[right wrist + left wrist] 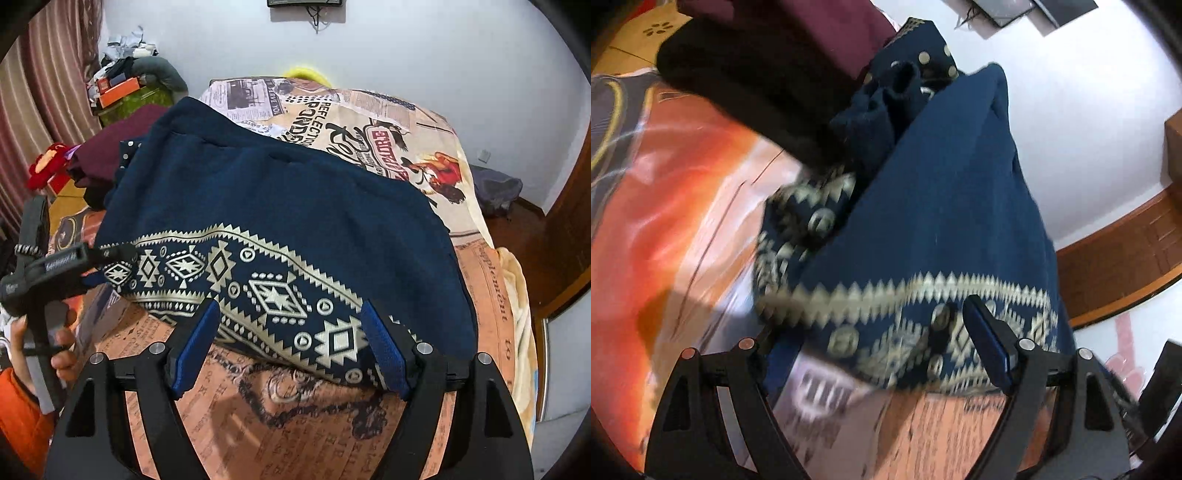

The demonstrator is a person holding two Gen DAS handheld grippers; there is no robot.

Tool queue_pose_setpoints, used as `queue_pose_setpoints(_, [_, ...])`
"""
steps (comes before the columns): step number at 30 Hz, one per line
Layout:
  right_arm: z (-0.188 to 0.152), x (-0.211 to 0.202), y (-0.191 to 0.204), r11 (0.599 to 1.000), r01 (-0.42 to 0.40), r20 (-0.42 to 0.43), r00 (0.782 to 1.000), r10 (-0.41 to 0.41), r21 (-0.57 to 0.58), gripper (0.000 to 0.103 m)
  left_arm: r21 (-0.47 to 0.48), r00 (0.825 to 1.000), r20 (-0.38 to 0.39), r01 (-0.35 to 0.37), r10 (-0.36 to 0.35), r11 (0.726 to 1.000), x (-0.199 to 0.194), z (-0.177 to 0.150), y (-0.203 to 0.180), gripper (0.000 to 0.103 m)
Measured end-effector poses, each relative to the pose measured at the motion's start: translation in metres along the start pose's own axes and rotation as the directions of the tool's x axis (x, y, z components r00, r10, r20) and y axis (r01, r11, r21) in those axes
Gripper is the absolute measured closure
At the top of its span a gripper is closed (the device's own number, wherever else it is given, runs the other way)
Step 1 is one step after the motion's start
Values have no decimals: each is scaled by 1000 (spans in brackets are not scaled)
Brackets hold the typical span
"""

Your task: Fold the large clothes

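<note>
navy sweater with cream geometric band, partly folded, lying on bed, band edge nearest

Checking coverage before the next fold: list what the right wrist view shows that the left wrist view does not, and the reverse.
Right wrist only: the left gripper at the sweater's patterned hem, the hand holding it, and the newspaper-print bedsheet. Left wrist only: a black garment and an orange patterned cover. Both: the navy sweater and the maroon garment.
</note>
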State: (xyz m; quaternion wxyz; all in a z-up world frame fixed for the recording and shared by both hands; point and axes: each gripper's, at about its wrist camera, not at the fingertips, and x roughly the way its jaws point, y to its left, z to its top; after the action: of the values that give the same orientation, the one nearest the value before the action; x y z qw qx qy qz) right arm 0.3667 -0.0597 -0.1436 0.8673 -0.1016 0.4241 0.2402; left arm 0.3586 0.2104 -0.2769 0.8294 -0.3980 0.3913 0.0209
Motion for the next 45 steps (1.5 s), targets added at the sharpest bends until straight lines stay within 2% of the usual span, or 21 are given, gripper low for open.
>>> queue_pose_setpoints(7, [6,15,-2,1000,-22,8,1000,22,17,27,-131,989,66,140,-132,981,22,25,13,20])
queue_pose_setpoints(9, [7,21,-3,999,-23,2,1000,23,22,27,-141,989,86,130,-118,981,25,27,12,32])
queue_pose_setpoints(11, [8,25,-3,1000,-12,-4,1000,12,20,27,-127,992,82,107,-97,986,25,28,10,52])
queue_pose_setpoints(16, [5,29,-1,1000,-1,-27,1000,2,23,27,-96,997,62,40,-34,995,8,25,-10,85])
queue_pose_setpoints(19, [1,23,2,1000,12,-43,999,-12,10,27,-43,995,91,42,-38,998,-21,22,-34,94])
queue_pose_setpoints(23, [0,2,10,1000,26,-26,999,-26,-14,27,71,986,157,54,-64,996,-72,10,-68,96])
queue_pose_setpoints(25, [1,-10,15,999,27,-15,999,-28,-26,27,87,981,175,71,-86,994,-94,2,-76,96])
queue_pose_setpoints(28, [3,-39,28,999,16,22,1000,-15,-48,27,77,972,184,136,-148,988,-126,-19,-73,96])
queue_pose_setpoints(32, [3,-63,51,995,-48,56,997,54,-92,27,110,970,225,73,-97,991,-163,-48,-68,96])
queue_pose_setpoints(34, [1,-67,69,989,-67,56,996,75,-129,15,117,969,239,32,-59,993,-176,-60,-61,96])
queue_pose_setpoints(36, [0,-60,85,984,-78,49,995,87,-162,14,123,965,261,-31,-2,992,-187,-65,-50,96])
queue_pose_setpoints(38, [-5,-43,105,973,-123,-4,992,125,-193,14,121,960,275,-90,53,989,-194,-70,-36,96])
queue_pose_setpoints(40, [-9,-20,118,966,-159,-70,987,147,-203,14,97,958,273,-114,83,989,-191,-65,-23,96])
queue_pose_setpoints(43, [-28,27,141,961,-223,-216,959,185,-166,14,93,955,277,-132,102,987,-191,-67,-13,96])
queue_pose_setpoints(45, [-37,43,148,961,-247,-244,946,212,-122,11,119,952,281,-161,122,980,-187,-65,-21,96])
